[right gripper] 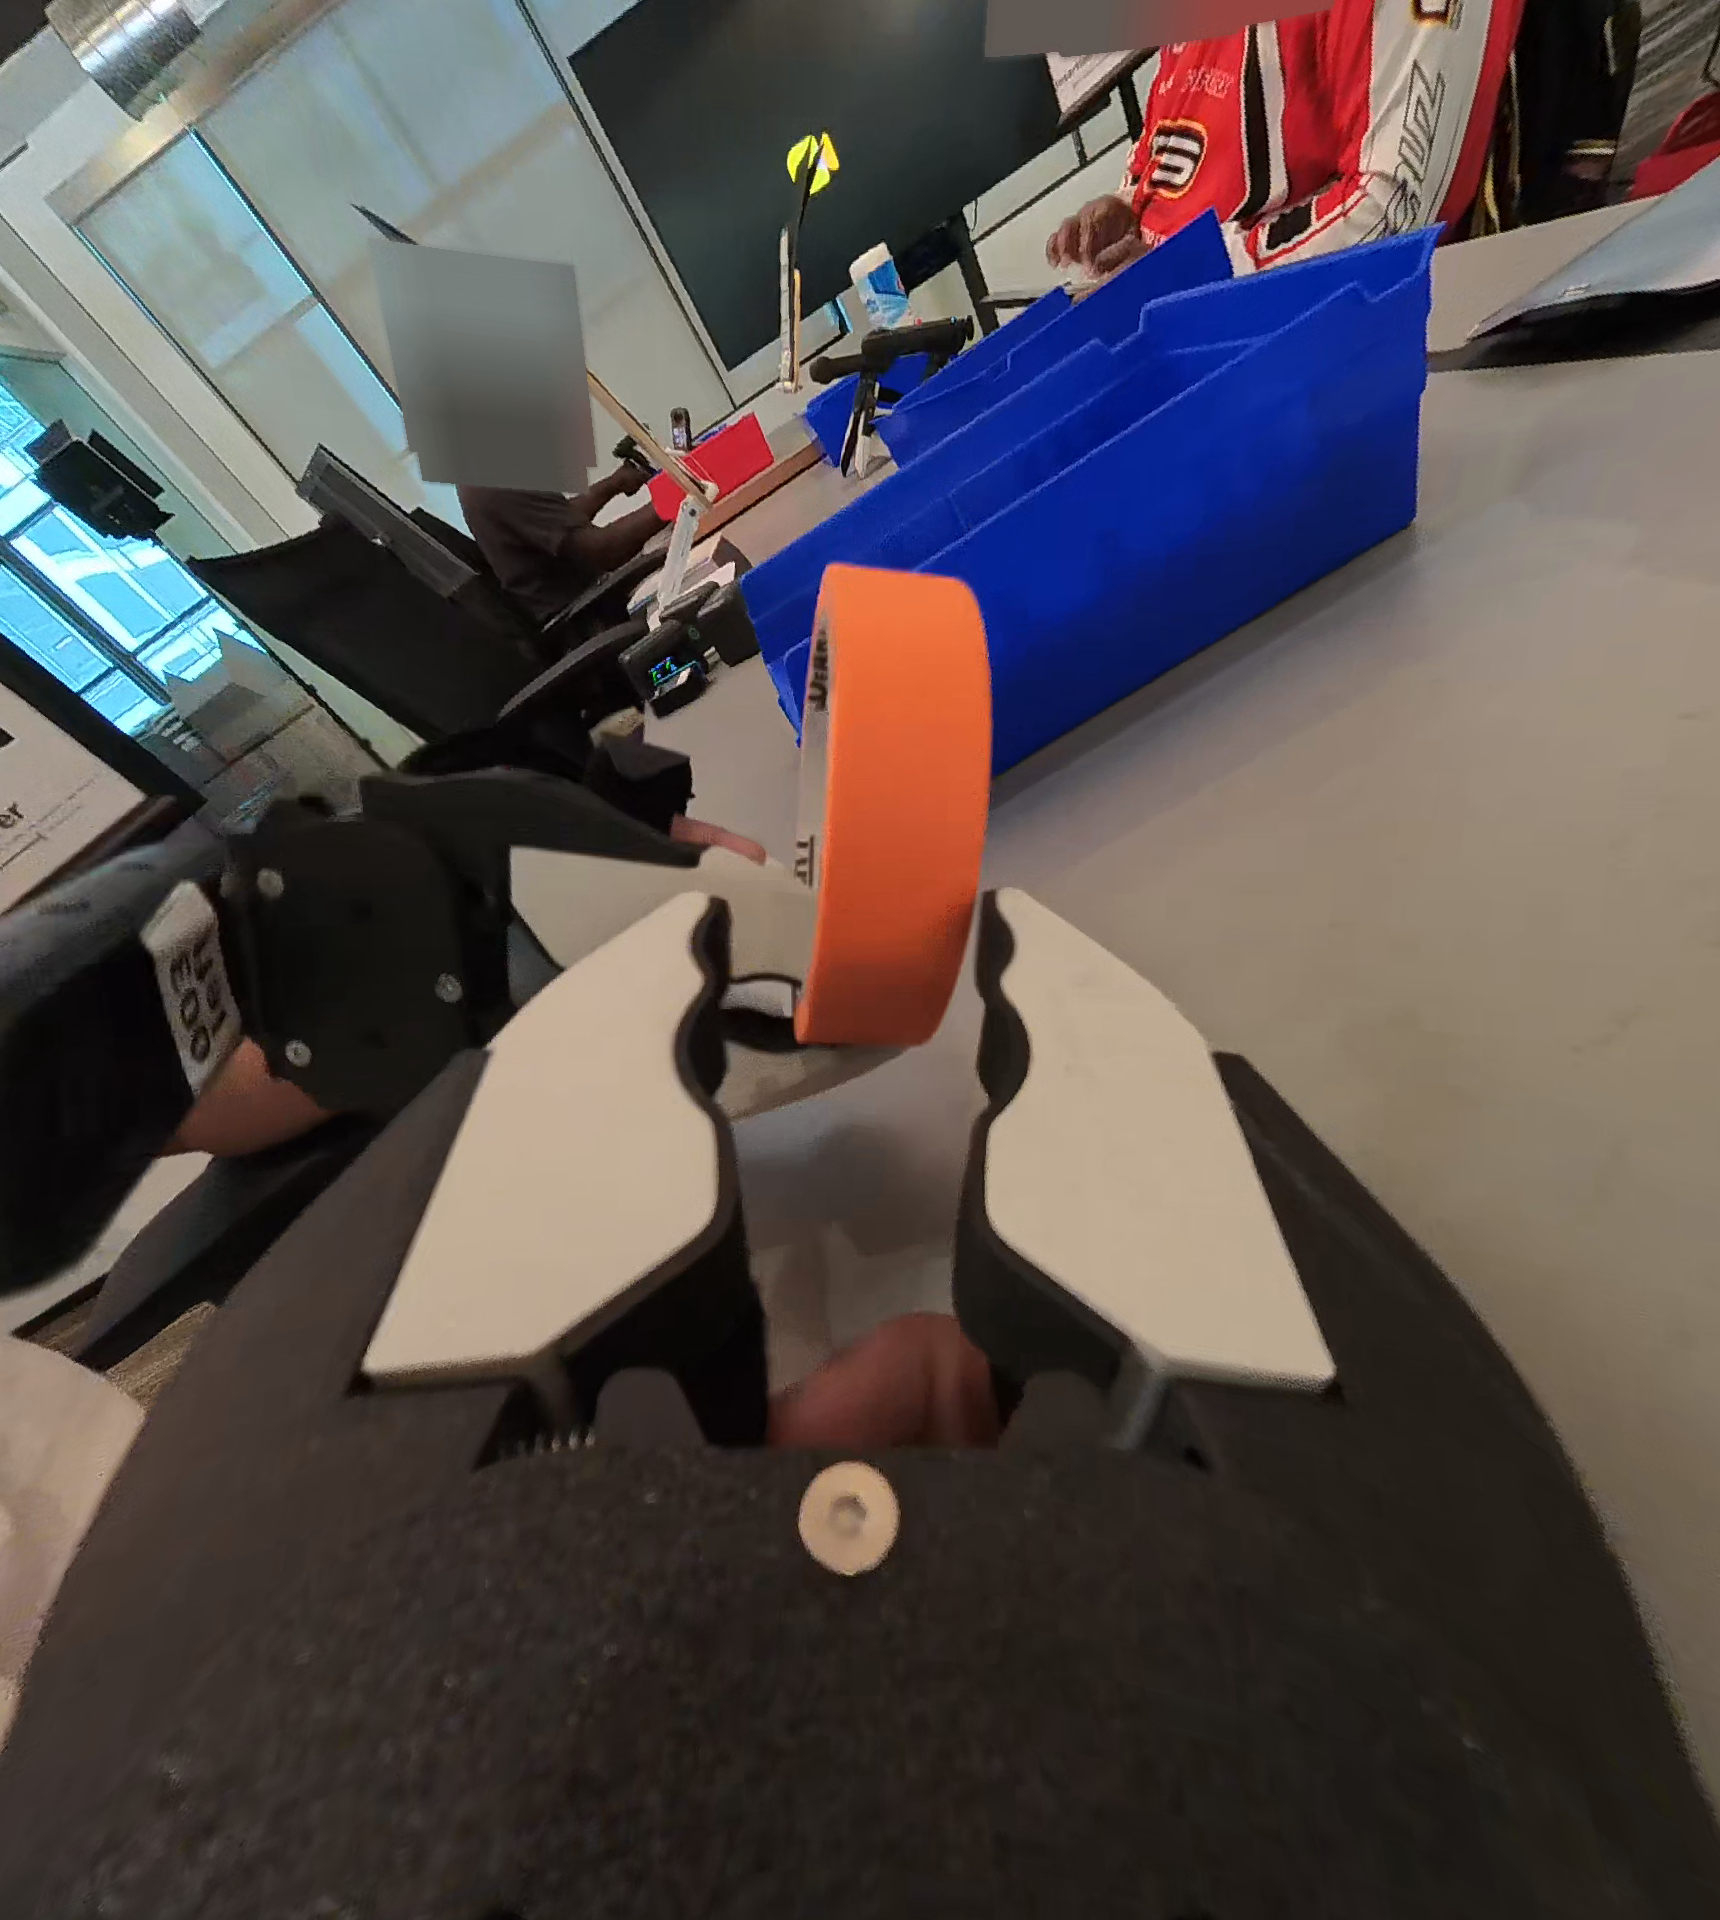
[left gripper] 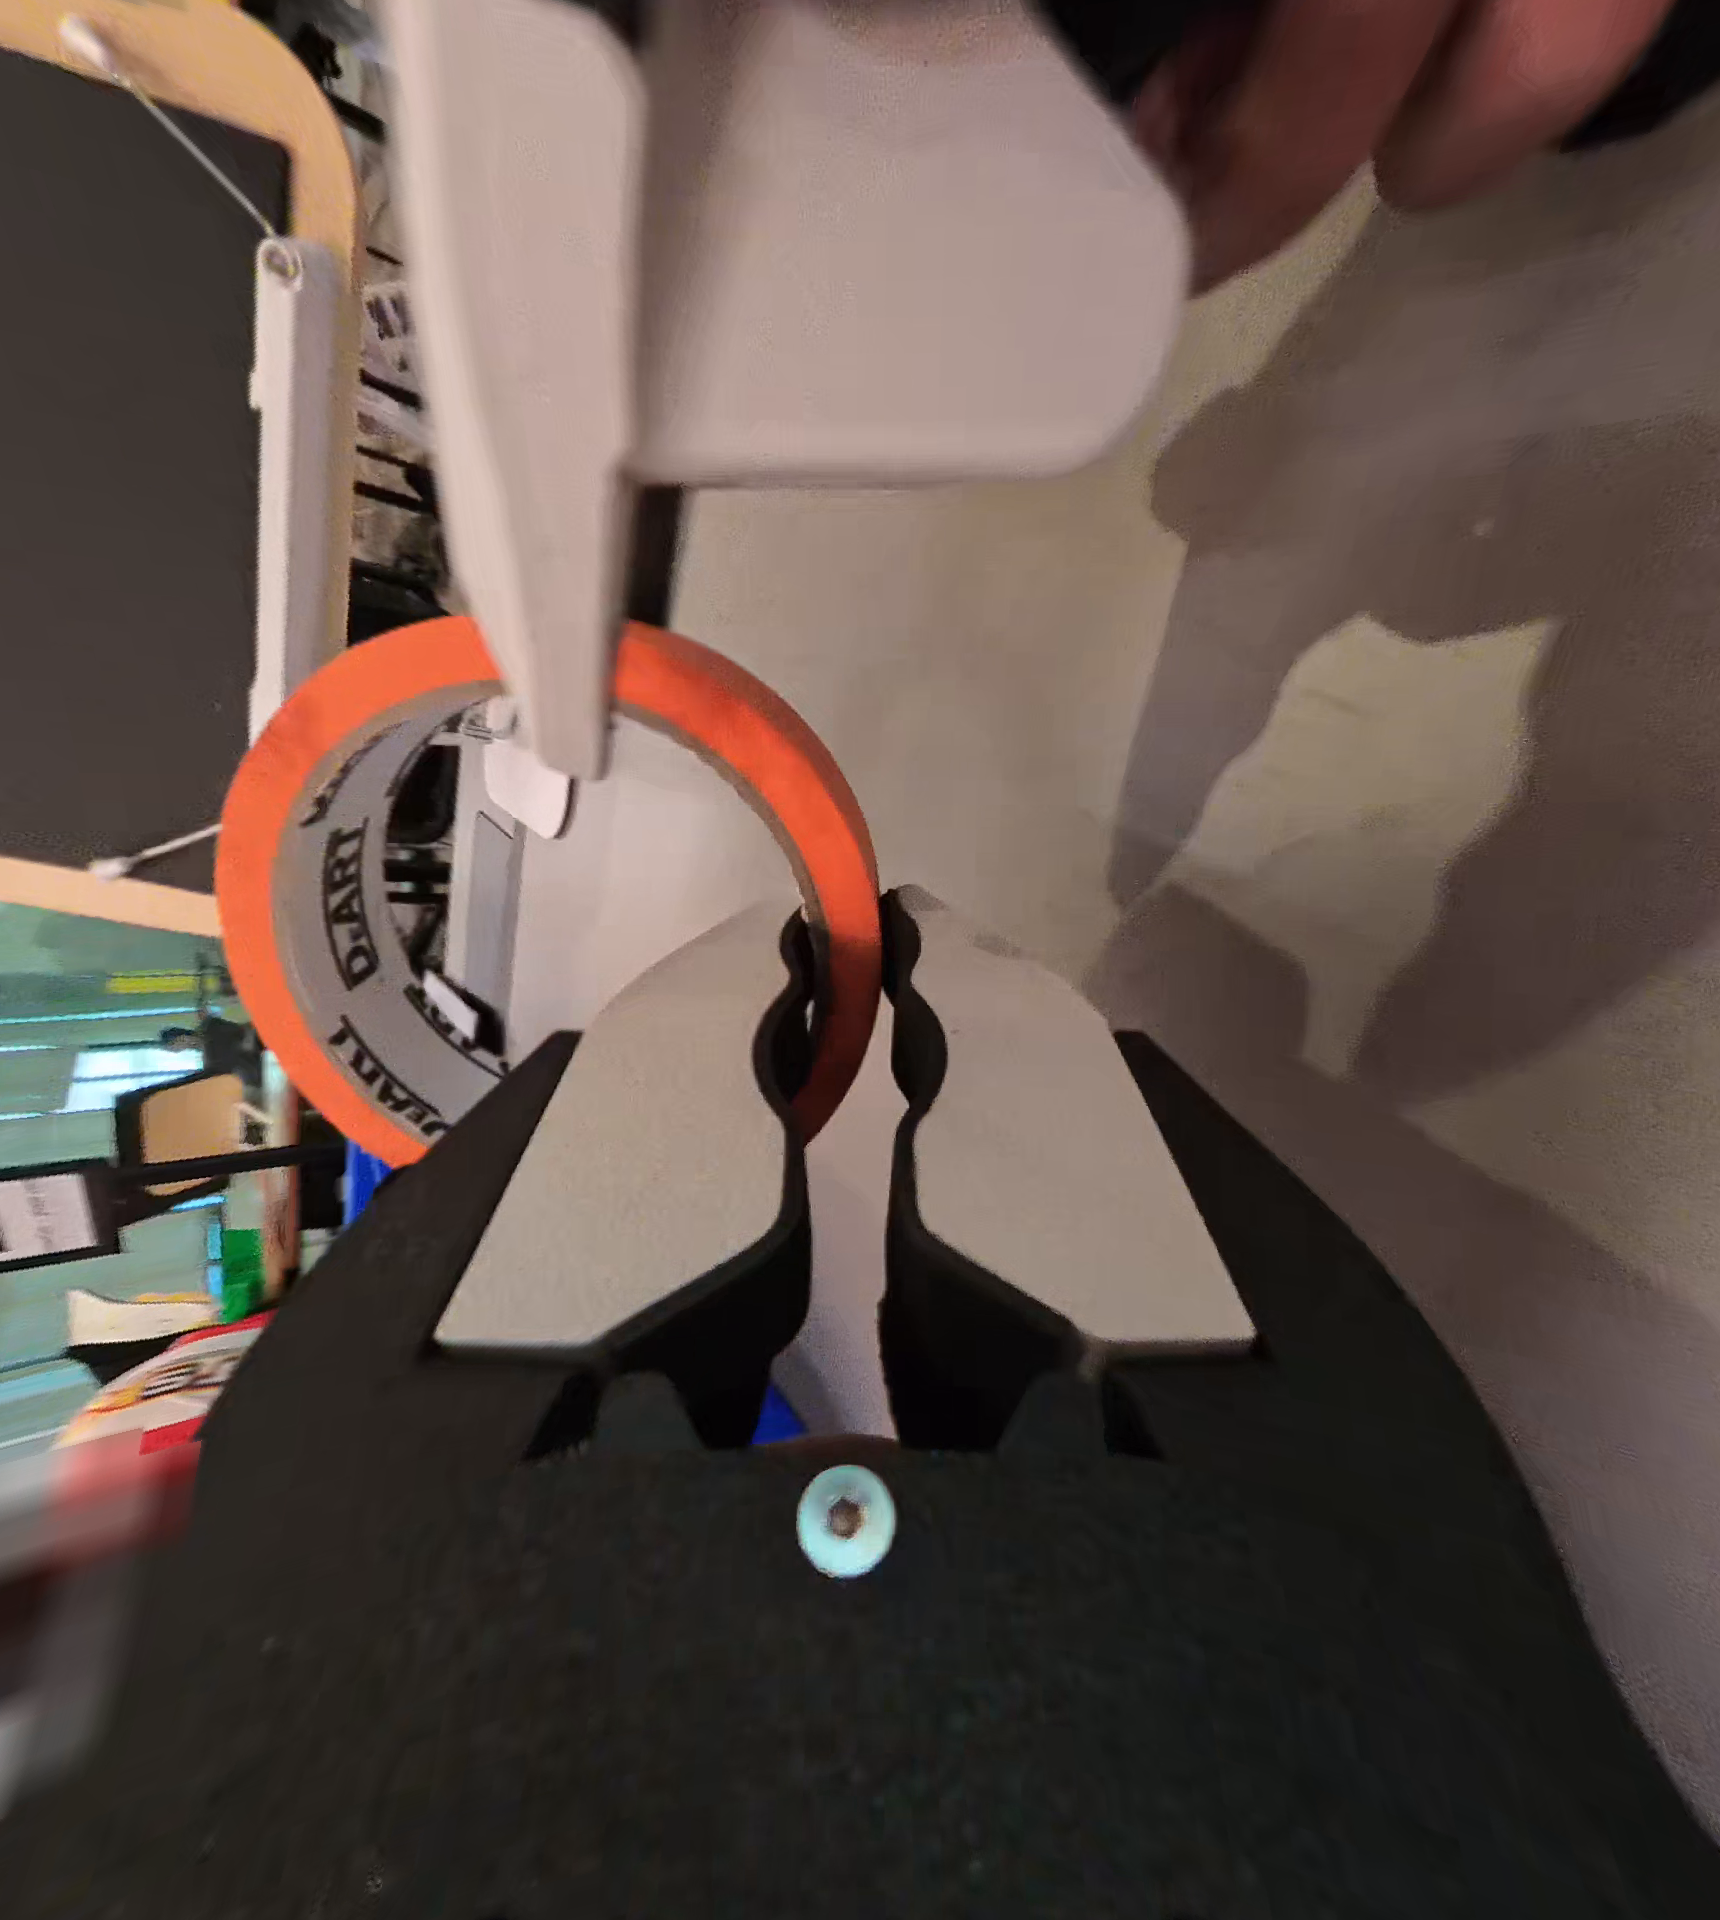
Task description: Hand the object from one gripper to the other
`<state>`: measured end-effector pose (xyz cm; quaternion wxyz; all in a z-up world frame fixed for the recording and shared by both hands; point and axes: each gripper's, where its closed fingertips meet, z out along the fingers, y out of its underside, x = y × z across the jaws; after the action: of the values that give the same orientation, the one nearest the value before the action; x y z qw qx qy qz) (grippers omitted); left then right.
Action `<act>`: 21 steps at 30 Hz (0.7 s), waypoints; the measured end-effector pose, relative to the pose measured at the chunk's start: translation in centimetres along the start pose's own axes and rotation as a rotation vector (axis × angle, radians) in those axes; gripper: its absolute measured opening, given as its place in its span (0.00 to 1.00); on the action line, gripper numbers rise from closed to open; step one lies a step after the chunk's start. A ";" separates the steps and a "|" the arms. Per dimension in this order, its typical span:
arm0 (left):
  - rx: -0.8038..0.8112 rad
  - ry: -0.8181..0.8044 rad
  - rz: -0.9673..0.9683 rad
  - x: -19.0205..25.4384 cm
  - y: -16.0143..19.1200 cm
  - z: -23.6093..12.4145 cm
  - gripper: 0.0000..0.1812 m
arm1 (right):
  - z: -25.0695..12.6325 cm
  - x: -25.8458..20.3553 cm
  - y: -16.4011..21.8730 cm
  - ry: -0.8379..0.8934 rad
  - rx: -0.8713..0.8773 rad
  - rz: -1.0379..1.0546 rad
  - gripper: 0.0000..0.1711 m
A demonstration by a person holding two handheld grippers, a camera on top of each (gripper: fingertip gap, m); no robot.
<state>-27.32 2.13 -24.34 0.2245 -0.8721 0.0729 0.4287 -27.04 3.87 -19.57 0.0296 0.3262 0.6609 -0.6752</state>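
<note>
Orange tape roll (left gripper: 544,894) with printed grey core: left tool (left gripper: 848,925) clamps it, right tool (right gripper: 851,935) wide.

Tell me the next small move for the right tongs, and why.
Probably close the right tongs on the orange tape roll. Their jaws stand open with the roll's lower edge between the tips, while the left tongs are shut on the roll's band, so the roll needs a second grip before release.

my left gripper (left gripper: 848,997) and my right gripper (right gripper: 851,997) look the same: a rough black body, two pale grey fingers (right gripper: 586,1164) with wavy black edges, one round silver screw (right gripper: 848,1519) near me.
</note>
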 end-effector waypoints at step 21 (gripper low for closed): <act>0.212 0.157 -0.373 1.5 -2.6 -4.0 0.12 | -3.1 3.6 -3.1 0.247 0.011 -0.119 0.16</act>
<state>-22.68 2.75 -22.51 0.3840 -0.8727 -0.0276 0.3004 -30.06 8.51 -18.32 -0.0941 0.3671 0.6739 -0.6342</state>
